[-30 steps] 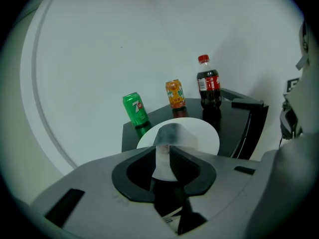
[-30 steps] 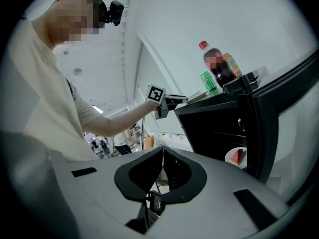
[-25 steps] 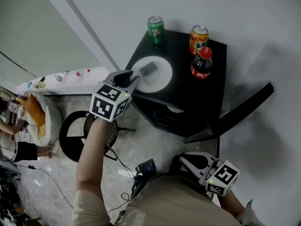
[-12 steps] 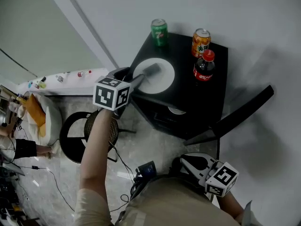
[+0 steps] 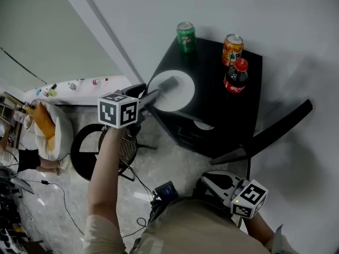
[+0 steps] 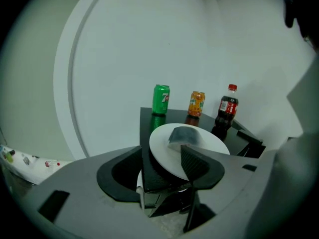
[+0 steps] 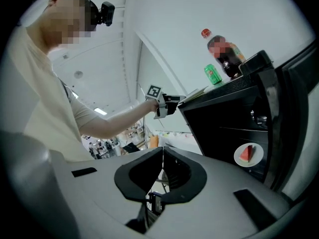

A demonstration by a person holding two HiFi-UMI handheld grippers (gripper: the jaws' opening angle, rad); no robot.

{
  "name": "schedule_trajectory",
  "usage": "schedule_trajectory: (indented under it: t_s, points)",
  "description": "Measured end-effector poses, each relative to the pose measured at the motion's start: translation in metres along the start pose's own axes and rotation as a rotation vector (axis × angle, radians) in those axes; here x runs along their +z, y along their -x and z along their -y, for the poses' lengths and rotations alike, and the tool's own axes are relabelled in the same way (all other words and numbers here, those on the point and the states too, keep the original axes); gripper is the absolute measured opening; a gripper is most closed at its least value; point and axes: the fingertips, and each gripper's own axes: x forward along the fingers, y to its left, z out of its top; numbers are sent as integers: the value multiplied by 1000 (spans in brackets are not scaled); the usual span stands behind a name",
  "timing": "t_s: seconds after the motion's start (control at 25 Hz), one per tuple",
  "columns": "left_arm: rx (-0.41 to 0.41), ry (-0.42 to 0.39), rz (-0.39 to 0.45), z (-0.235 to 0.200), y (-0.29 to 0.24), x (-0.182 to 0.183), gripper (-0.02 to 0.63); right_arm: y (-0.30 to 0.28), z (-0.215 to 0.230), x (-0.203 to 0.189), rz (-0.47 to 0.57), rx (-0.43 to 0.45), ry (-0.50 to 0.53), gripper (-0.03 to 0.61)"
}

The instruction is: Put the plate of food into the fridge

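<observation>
Now note the left gripper (image 5: pixel 151 96): jaws just opened from part-closed a second ago to their widest, and brought in closer to the near rim of the plate (image 5: pixel 184 96). Find that rim between the pads, with nothing clamped yet. Locate the plate, with its dark slab of food (image 5: pixel 168 82), on top of the black fridge (image 5: pixel 222 118), not inside it. Judge this as the approach to the grasp: close on the rim next, then lift level so that the food does not slide.

For print, check the green can (image 5: pixel 186 36): a mark like a "7" on its side, the rest unreadable. Treat the orange can (image 5: pixel 232 47) as illegible. Expect a red label with white script on the bottle (image 5: pixel 237 77), too small to read. See the door (image 5: pixel 275 125) open and ready. Leave the right gripper (image 7: pixel 162 156) as found: jaws together, empty, low by the body.
</observation>
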Motion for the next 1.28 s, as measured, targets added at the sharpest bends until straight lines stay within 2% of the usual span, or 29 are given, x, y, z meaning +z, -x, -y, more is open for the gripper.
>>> schedule_trajectory:
  t_s: [0.24,0.48,0.68,0.92,0.96,1.0,1.04,1.28]
  points:
    - [-4,8,5,0,4,-2,235,-33,6,6,6,58,-88,20]
    - [-9,18,17,-1,11,-4,233,-70,16,34,69,82,-216,21]
    - [-24,25,18,1,16,-9,233,-99,17,58,98,96,-268,21]
    - [-71,108,35,0,25,-14,233,-121,31,86,161,76,-405,25]
    - [-76,120,40,0,26,-15,233,-126,33,90,171,77,-437,43]
    - [-77,129,46,0,26,-16,233,-130,36,94,182,79,-466,101]
    - [-77,135,51,0,27,-17,233,-133,39,99,198,80,-490,124]
    - [-83,149,63,-2,29,-19,233,-146,55,128,296,89,-561,127]
